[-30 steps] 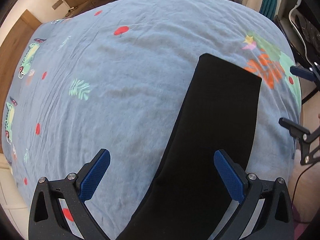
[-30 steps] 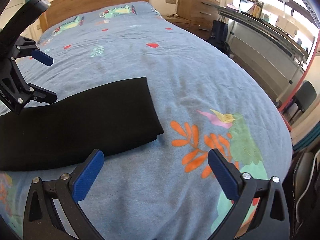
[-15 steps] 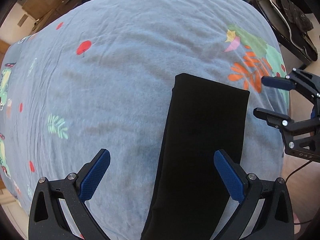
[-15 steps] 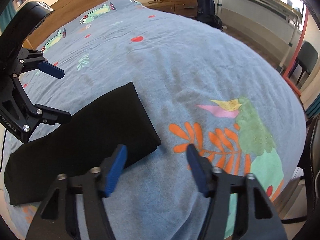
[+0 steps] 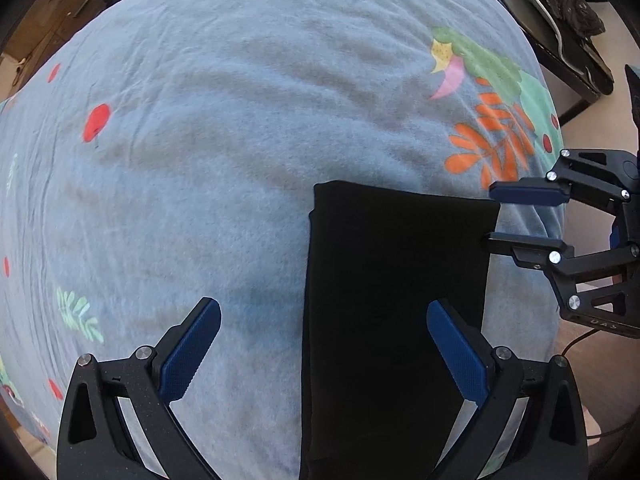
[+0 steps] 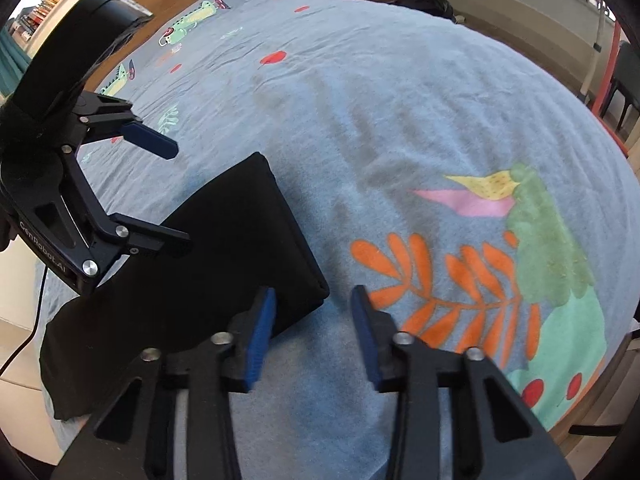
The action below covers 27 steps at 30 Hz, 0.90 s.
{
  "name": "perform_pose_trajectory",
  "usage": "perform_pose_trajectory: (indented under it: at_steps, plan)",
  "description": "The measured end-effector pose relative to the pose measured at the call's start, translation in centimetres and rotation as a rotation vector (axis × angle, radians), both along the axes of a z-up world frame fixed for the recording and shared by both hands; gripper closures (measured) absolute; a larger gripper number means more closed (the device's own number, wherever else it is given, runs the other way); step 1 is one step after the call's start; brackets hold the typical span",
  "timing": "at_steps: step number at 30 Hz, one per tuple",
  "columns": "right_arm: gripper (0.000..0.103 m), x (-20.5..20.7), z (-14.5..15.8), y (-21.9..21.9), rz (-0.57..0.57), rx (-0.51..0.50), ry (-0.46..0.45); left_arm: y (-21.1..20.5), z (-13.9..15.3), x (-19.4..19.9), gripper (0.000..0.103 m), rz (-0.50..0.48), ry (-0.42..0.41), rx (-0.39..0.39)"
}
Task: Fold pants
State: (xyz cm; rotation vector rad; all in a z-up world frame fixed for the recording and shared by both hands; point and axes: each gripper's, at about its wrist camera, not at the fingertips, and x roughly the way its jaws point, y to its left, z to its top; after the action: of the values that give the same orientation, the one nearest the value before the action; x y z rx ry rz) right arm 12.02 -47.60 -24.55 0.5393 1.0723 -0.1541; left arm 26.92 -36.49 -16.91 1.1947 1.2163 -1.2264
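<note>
The black pants [image 5: 392,304] lie folded lengthwise in a long flat strip on the blue bedspread [image 5: 224,128]. In the left wrist view my left gripper [image 5: 324,352] is open and empty, hovering over the strip's left edge. My right gripper [image 5: 520,216] shows there at the strip's far right corner, half open. In the right wrist view the right gripper [image 6: 312,332] is partly closed and empty, its fingers astride the near corner of the pants [image 6: 208,280]. The left gripper [image 6: 168,196] is open above the pants' left part.
The bedspread [image 6: 400,128] has printed plants, a bird and red dots. A wooden headboard and drawers stand beyond the bed. A dark shelf with a cable strip [image 5: 560,20] is off the bed's right side. A cable [image 6: 24,344] hangs at the left.
Both grippers have come nearer the pants' end. My right gripper has narrowed from wide open to half open and now sits at the pants' corner. The pants have not moved.
</note>
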Motion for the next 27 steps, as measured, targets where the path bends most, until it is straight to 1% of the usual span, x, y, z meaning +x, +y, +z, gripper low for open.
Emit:
perform_pose_trajectory:
  at_steps: [2, 6, 8, 9, 10, 13, 20, 24, 27]
  plan:
    - [0.103, 0.1, -0.2, 0.0, 0.0, 0.009, 0.003, -0.5, -0.4, -0.2, 0.003, -0.011, 0.004, 0.008]
    - [0.103, 0.2, -0.3, -0.1, 0.004, 0.015, 0.007, -1.5, -1.3, -0.5, 0.009, -0.019, 0.024, 0.033]
    - [0.103, 0.3, -0.5, -0.1, 0.005, 0.019, 0.012, -1.8, -1.8, -0.7, 0.019, -0.021, 0.035, 0.044]
    - [0.103, 0.3, -0.6, -0.1, 0.005, 0.021, 0.013, -2.0, -2.0, -0.7, 0.028, -0.022, 0.039, 0.052]
    - [0.103, 0.3, -0.7, -0.2, 0.005, 0.024, 0.017, -2.1, -2.2, -0.8, 0.033, -0.024, 0.045, 0.058]
    - [0.103, 0.5, -1.1, -0.2, 0.007, 0.028, 0.027, -2.3, -3.0, -1.0, 0.038, -0.028, 0.062, 0.068]
    - [0.103, 0.8, -1.4, -0.1, 0.007, 0.01, 0.062, -3.0, -4.2, -1.6, 0.047, -0.023, 0.093, 0.086]
    - [0.103, 1.4, -1.5, 0.1, -0.008, 0.002, 0.094, -3.3, -4.6, -2.1, 0.048, -0.02, 0.081, 0.092]
    - [0.103, 2.3, -1.7, 0.3, -0.03, 0.015, 0.131, -3.5, -4.9, -2.0, 0.048, -0.009, 0.092, 0.098]
